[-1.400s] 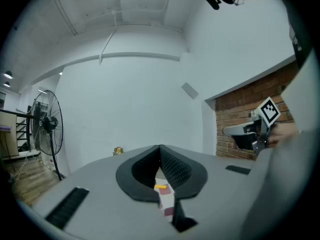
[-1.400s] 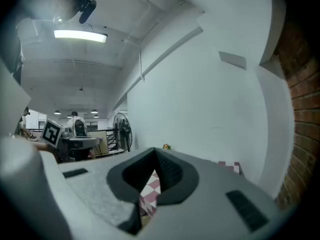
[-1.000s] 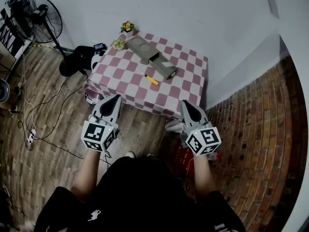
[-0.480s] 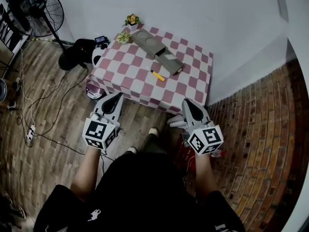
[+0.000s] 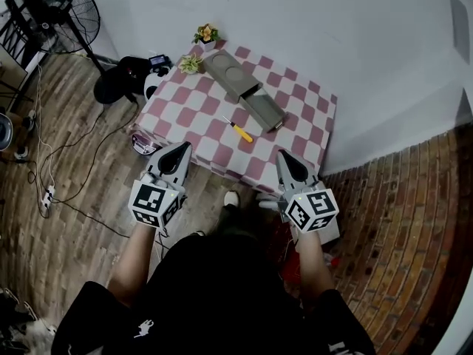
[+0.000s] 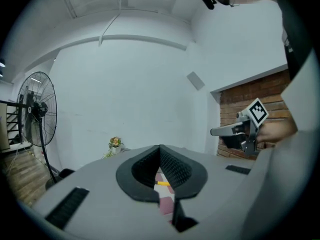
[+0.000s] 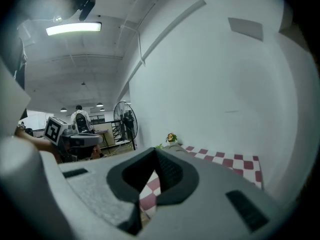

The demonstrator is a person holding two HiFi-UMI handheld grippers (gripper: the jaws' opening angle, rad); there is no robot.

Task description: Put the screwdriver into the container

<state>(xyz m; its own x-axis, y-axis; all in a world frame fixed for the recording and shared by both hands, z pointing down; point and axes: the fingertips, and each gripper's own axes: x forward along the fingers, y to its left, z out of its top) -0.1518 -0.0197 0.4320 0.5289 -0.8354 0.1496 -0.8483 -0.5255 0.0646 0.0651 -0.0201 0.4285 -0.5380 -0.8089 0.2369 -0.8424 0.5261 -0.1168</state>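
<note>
A yellow-handled screwdriver [image 5: 239, 130] lies on the red-and-white checked table [image 5: 188, 113], just in front of a long grey container [image 5: 244, 88] with an open tray end. Through the left jaws a sliver of the screwdriver [image 6: 163, 183] shows. My left gripper [image 5: 180, 151] hangs short of the table's near edge, jaws shut and empty. My right gripper [image 5: 284, 158] hovers at the near right edge, also shut on nothing. Both grippers are well apart from the screwdriver.
Two small potted plants [image 5: 205, 33] stand at the table's far left corner. A standing fan [image 5: 68, 13] and cables [image 5: 44, 168] occupy the wooden floor at left. A white wall runs behind the table; brick flooring lies at right. The person's foot [image 5: 231, 198] is below the table edge.
The view has shifted so the table sits closer and further right. Both grippers have kept their shut pose and edged nearer the table's front edge.
</note>
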